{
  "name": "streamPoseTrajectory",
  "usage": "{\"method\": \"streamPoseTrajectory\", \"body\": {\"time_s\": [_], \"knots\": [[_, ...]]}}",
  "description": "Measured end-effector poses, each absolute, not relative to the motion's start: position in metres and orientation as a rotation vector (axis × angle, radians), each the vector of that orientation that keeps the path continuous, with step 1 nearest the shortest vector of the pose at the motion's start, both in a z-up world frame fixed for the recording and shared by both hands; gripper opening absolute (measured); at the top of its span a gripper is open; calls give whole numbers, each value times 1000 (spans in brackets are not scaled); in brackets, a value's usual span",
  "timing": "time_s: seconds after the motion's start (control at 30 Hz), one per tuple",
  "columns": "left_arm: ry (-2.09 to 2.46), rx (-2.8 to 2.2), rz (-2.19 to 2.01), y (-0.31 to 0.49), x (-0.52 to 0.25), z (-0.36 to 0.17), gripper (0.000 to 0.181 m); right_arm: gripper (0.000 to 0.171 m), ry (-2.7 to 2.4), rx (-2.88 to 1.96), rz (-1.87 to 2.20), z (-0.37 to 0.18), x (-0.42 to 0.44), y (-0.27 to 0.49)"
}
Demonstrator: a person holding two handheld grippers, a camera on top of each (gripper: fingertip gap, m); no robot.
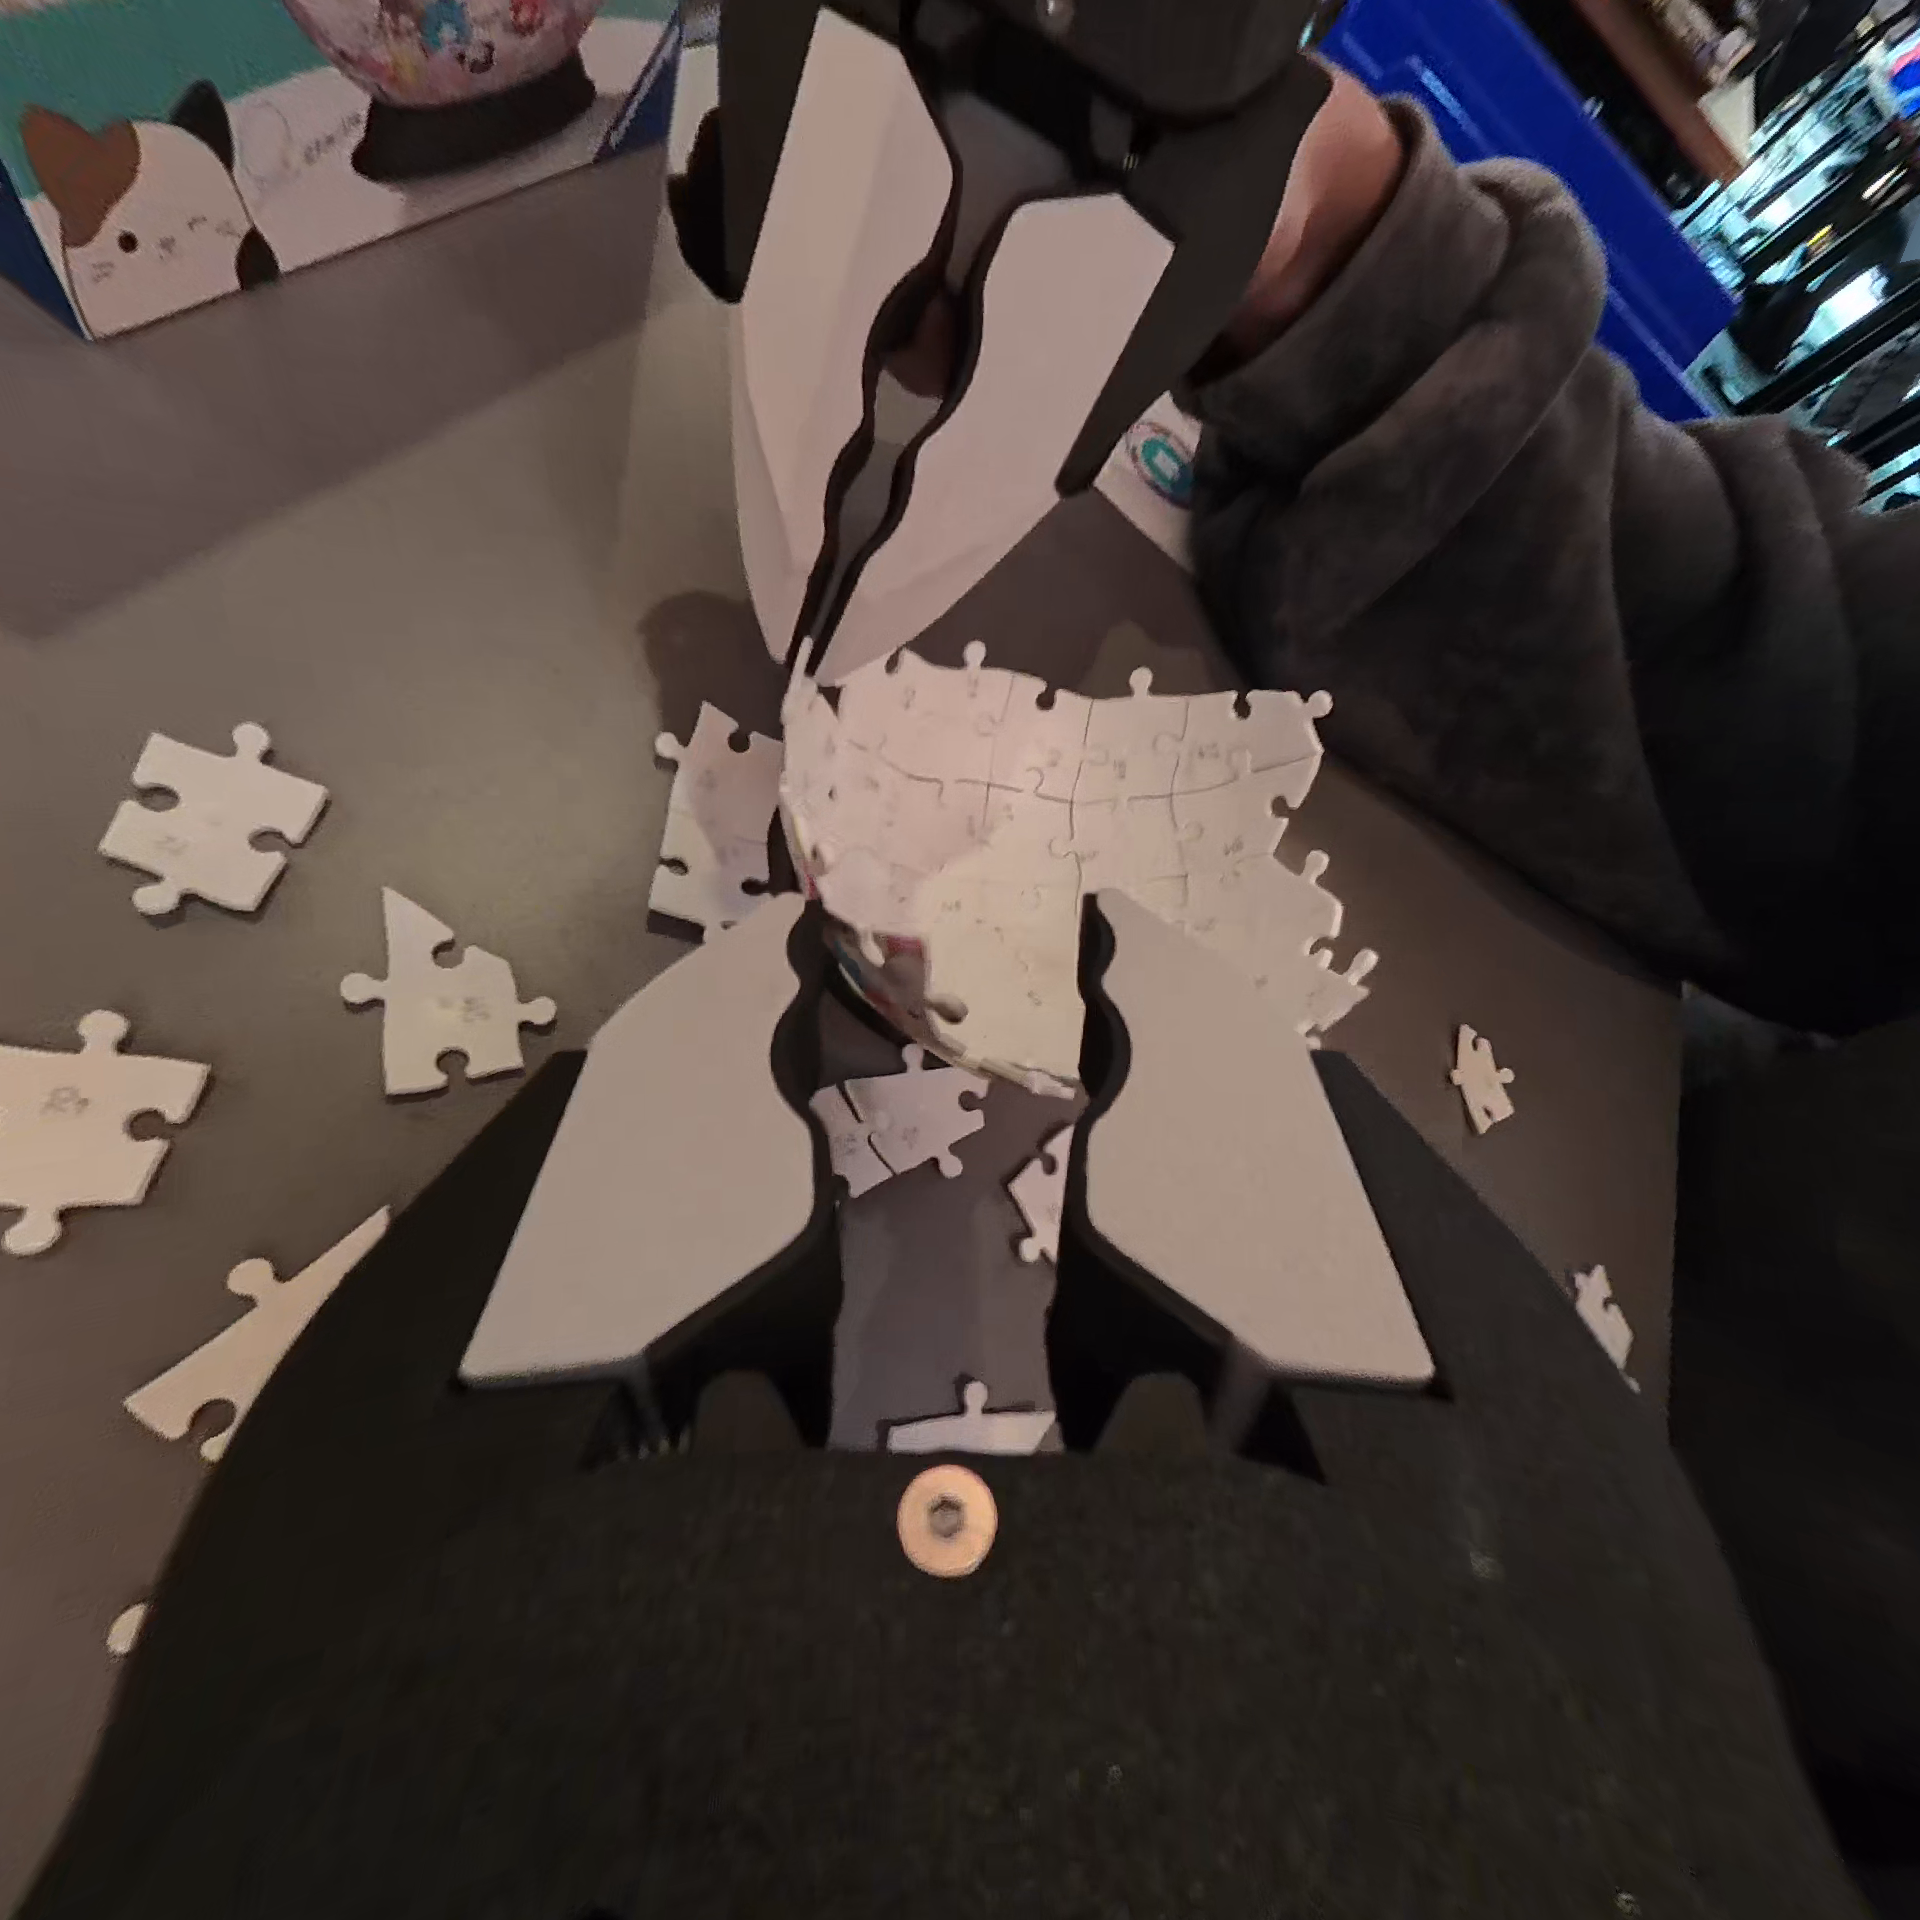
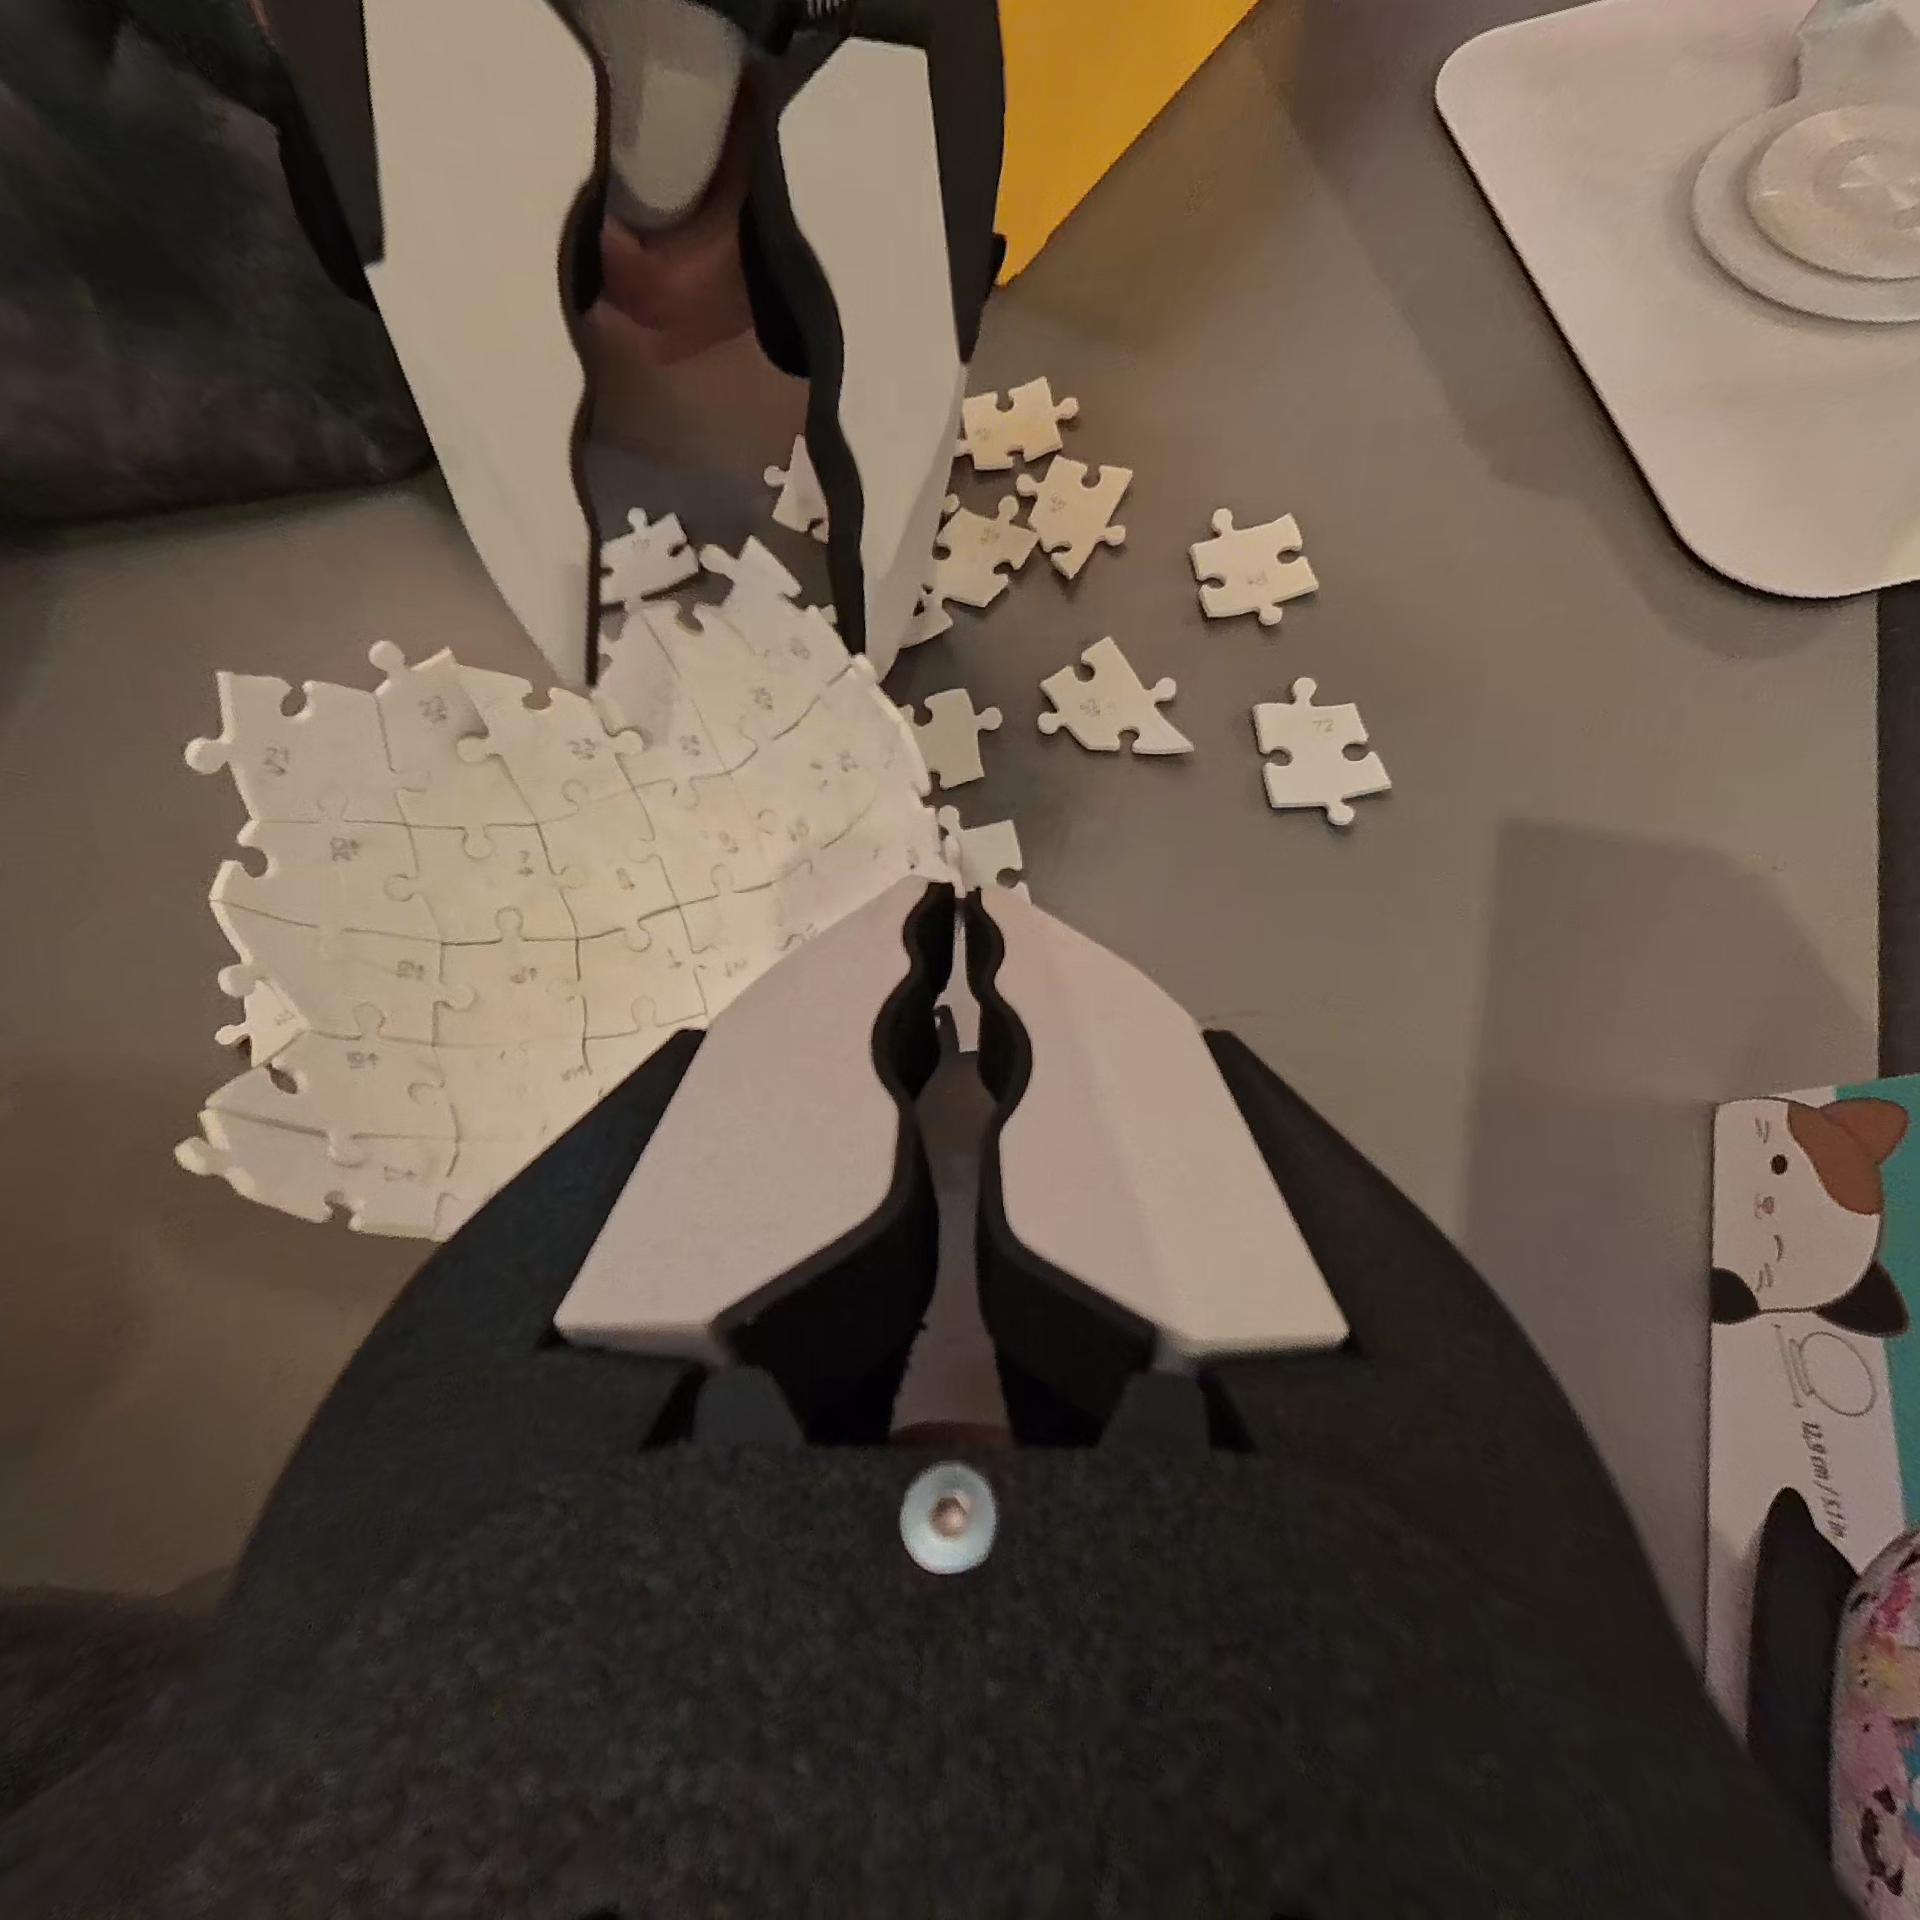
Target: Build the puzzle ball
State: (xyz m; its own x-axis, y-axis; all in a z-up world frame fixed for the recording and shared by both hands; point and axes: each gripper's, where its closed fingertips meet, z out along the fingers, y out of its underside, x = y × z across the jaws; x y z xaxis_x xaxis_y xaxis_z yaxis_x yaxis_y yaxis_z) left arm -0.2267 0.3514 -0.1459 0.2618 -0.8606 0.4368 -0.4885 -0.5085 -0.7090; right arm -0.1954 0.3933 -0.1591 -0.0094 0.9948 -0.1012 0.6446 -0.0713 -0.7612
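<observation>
Both jaws of my right gripper (image 2: 961,904) pinch one edge of the curved white half-built puzzle shell (image 2: 540,904), my left gripper (image 1: 940,935) straddles its opposite edge with jaws spread, above loose white pieces (image 1: 213,821) on the grey bench (image 1: 416,582).

The left claw's (image 1: 940,914) fingers cover the lower edge of the half-built shell (image 1: 1070,821). A loose piece (image 1: 971,1429) shows only as a sliver between them. The puzzle box (image 1: 260,156) is cut off by the frame. Behind the person's sleeve (image 1: 1507,582), perhaps shelving, too blurred to tell.
</observation>
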Motion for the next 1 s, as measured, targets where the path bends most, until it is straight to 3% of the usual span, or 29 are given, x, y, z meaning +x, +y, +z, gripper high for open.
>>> {"method": "streamPoseTrajectory", "body": {"time_s": [0.7,1.0], "knots": [[1284,-2154,-1058,355,-225,-155,36,3,-1781,-1687,745,-161,-199,402],[1270,-2137,-1245,371,-225,-129,43,3,-1783,-1653,752,-159,-199,402]]}}
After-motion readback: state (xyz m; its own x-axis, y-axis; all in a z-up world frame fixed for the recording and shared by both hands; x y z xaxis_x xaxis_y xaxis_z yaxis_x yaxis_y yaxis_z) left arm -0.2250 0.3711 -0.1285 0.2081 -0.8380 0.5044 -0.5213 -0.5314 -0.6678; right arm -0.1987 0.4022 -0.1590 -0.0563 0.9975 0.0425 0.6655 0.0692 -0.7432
